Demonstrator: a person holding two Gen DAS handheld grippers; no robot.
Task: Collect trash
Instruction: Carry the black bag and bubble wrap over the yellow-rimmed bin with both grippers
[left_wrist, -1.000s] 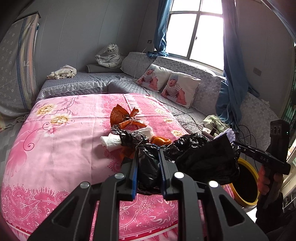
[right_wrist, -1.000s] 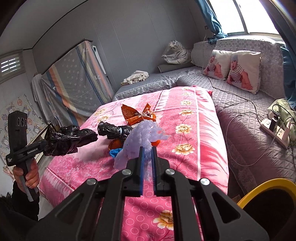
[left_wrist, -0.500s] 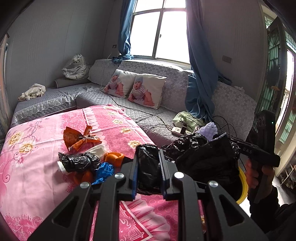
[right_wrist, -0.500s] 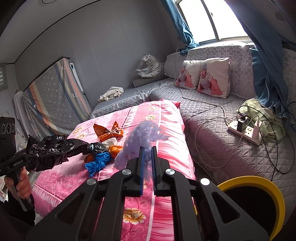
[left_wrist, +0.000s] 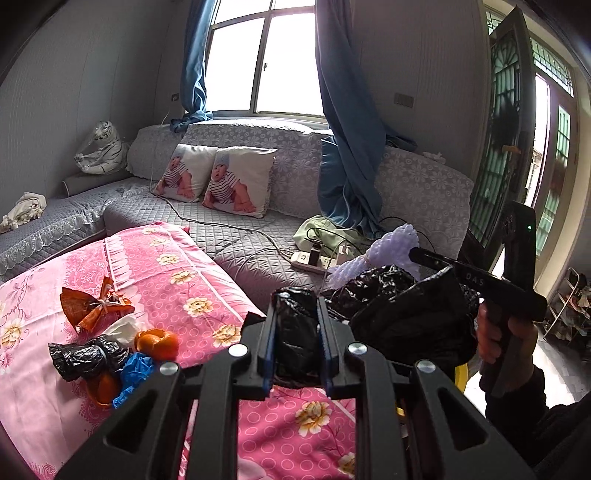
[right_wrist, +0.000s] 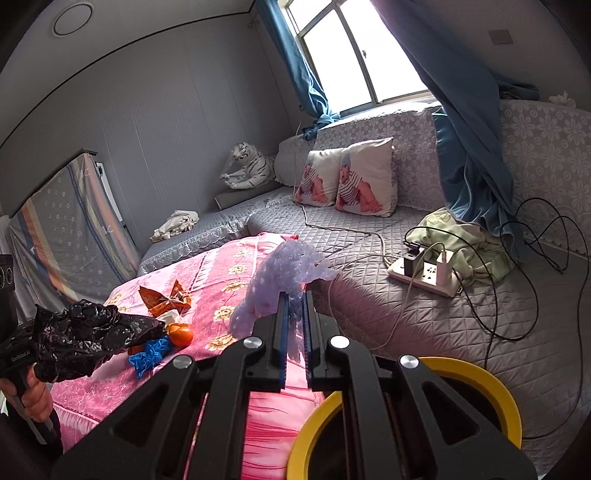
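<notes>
My left gripper (left_wrist: 295, 314) is shut on a crumpled black plastic bag (left_wrist: 410, 314), held in the air right of the pink bed; it also shows in the right wrist view (right_wrist: 85, 332). My right gripper (right_wrist: 294, 306) is shut on a purple foam net (right_wrist: 284, 277), also seen in the left wrist view (left_wrist: 384, 247), above a yellow-rimmed bin (right_wrist: 480, 373). On the pink blanket (left_wrist: 184, 280) lie an orange wrapper (left_wrist: 92, 304), a rolled black bag (left_wrist: 85, 358), a tangerine (left_wrist: 157, 341), a blue scrap (left_wrist: 135, 371) and a white tissue (left_wrist: 123, 326).
A grey quilted sofa (right_wrist: 424, 314) holds a power strip (right_wrist: 424, 275) with trailing cables, a green cloth (right_wrist: 469, 243) and two baby-print pillows (right_wrist: 347, 181). Blue curtains (right_wrist: 469, 129) hang by the window. A door (left_wrist: 506, 147) stands open at right.
Both grippers have swung right, away from the trash pile on the bed and toward the sofa and yellow bin, still holding the black bag and purple net.
</notes>
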